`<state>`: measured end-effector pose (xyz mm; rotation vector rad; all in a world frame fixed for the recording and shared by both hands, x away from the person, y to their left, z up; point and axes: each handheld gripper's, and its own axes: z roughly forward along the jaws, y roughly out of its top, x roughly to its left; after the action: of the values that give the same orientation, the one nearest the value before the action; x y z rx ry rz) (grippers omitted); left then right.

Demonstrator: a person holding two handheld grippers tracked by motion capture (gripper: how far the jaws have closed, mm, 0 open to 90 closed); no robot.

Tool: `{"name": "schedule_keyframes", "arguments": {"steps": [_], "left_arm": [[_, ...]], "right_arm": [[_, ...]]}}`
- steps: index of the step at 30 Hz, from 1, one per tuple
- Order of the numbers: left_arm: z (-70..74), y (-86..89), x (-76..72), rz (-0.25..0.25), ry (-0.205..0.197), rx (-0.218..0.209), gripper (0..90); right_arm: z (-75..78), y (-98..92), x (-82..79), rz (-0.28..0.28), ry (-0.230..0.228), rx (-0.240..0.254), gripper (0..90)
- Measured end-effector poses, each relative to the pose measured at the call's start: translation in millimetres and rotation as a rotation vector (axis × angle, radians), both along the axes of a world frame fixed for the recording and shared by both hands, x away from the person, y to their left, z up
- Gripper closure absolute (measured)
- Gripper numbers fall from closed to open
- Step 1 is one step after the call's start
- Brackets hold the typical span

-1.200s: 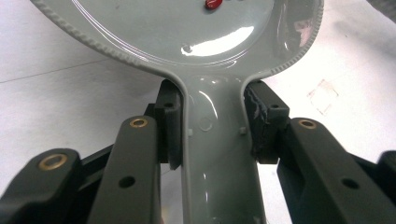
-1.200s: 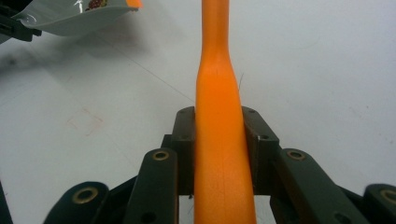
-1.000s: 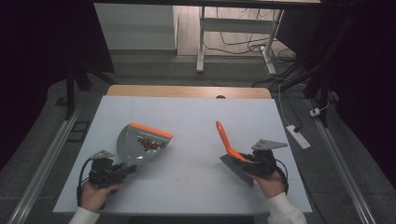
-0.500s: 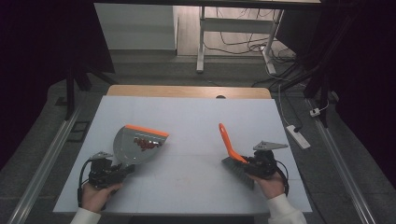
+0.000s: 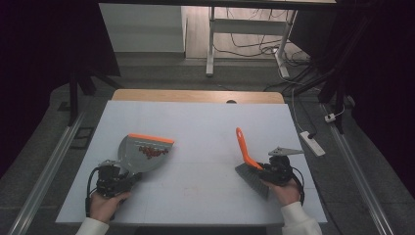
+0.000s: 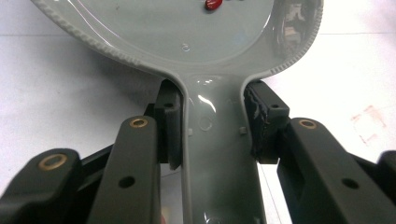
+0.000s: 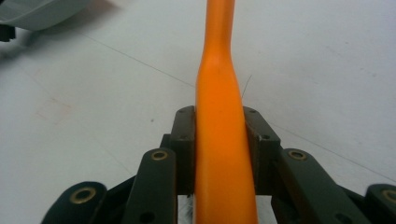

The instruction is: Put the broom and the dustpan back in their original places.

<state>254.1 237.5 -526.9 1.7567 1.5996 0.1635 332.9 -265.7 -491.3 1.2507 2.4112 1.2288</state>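
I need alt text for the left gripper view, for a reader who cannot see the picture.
The grey dustpan is held by its handle between the two black fingers of the left gripper, seen from close behind. One small red bean lies in the pan near the top edge, and the white table shows on both sides.

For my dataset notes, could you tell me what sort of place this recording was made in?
Probably a lab recording station, not a home: a white table in a dark room, loose cables on the floor behind, a power strip beside it, and staged props, a dustpan and brush.
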Motion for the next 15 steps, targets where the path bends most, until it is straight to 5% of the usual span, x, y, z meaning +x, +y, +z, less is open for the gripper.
{"name": "schedule_keyframes", "arguments": {"steps": [15], "left_arm": [[-5.9,-5.0,3.5,0.013,0.034,0.005,58.4]], "right_arm": [[-10.2,-10.2,9.1,-0.046,0.017,-0.05,58.6]]}}
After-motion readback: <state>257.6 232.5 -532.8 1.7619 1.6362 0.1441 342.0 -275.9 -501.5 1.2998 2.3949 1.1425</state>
